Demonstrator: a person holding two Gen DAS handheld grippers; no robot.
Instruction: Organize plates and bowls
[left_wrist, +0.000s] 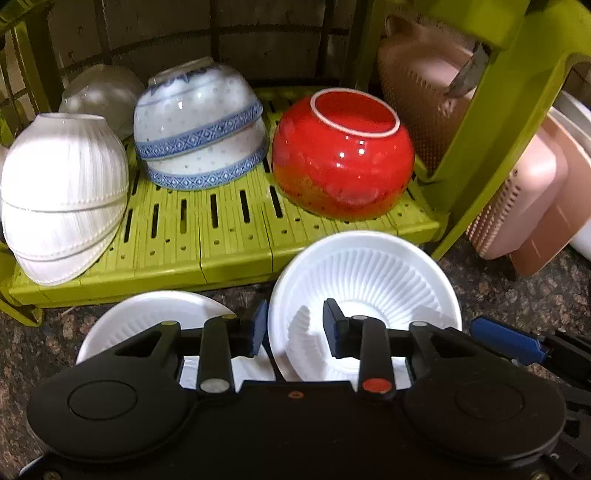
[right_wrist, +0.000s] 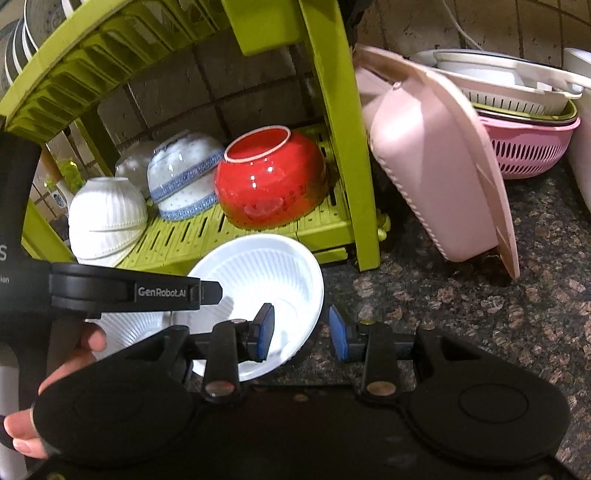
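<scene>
I have both the left hand-held gripper (left_wrist: 294, 326) and right hand-held gripper (right_wrist: 301, 332) gaping, each straddling an opposite rim of the tilted white ribbed bowl (left_wrist: 364, 295) on the worktop (right_wrist: 461, 314), presumably steadying it before the green rack (left_wrist: 207, 236) ahead.

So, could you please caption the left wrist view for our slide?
Open left gripper straddles the white ribbed bowl rim before the green rack.
</scene>
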